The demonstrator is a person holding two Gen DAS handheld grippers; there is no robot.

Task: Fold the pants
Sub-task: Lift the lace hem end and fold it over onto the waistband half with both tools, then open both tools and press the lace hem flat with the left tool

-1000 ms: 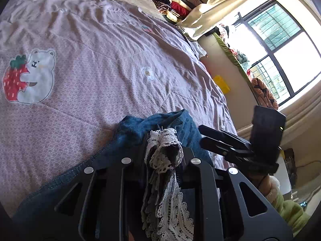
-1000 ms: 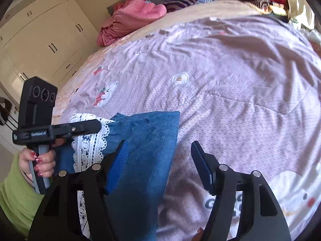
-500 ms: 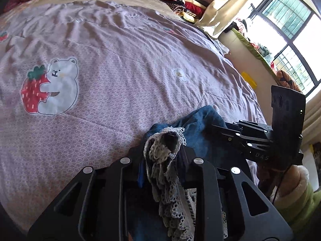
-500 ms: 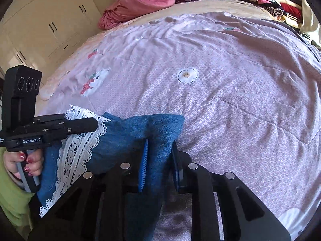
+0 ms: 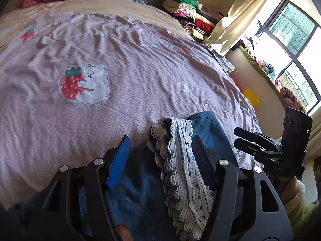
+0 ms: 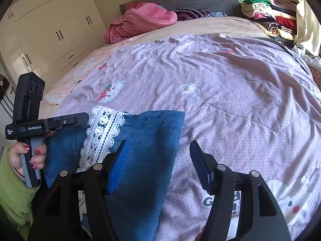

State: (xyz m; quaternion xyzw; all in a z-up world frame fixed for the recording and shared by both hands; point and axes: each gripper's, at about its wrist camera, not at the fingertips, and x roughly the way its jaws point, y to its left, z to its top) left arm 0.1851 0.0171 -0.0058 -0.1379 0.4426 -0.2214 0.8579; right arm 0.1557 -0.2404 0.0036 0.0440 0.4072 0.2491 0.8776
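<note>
Lilac quilted bedspread (image 6: 230,92) fills both views, and on its near edge, low in each frame, lie our blue denim pants with a white lace hem (image 6: 148,140). We judge one fold laid down and just let go: the left gripper (image 5: 160,158) stands wide open astride the lace (image 5: 176,160), holding nothing, and the right gripper (image 6: 158,160) gapes equally over the denim's right edge. Next we need a fresh pinch on the folded end to double it over.

Pants (image 6: 148,140) on bedspread (image 6: 230,92) at near edge; lace trim (image 6: 102,132) along left side; clothes pile (image 6: 268,18) behind, far right; wardrobe (image 6: 50,30) left.
</note>
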